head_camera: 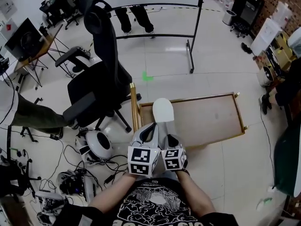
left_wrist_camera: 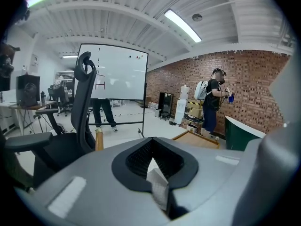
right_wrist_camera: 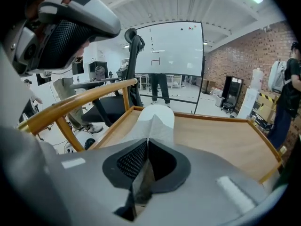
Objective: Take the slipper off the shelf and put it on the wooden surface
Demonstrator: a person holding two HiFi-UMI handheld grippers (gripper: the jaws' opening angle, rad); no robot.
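Note:
A white slipper [head_camera: 163, 111] hangs toe-forward over the near left corner of the wooden surface [head_camera: 211, 119], a low board with a raised rim. My right gripper [head_camera: 170, 139] is shut on the slipper's heel end. In the right gripper view the slipper [right_wrist_camera: 157, 119] runs forward from the right gripper [right_wrist_camera: 148, 147] above the board [right_wrist_camera: 221, 140]. My left gripper [head_camera: 150, 130] sits close beside the right one, against the slipper's left side. In its own view the left gripper [left_wrist_camera: 151, 163] has its jaws together with only a pale strip in the slit, and no slipper shows ahead of it.
A black office chair [head_camera: 101, 79] stands just left of the board. A curved wooden rail [right_wrist_camera: 80, 102] borders the board's left side. Cables and a round white device [head_camera: 99, 145] lie on the floor at the lower left. A whiteboard stand [head_camera: 190, 55] is behind, with a person's legs [head_camera: 136, 18] beyond it.

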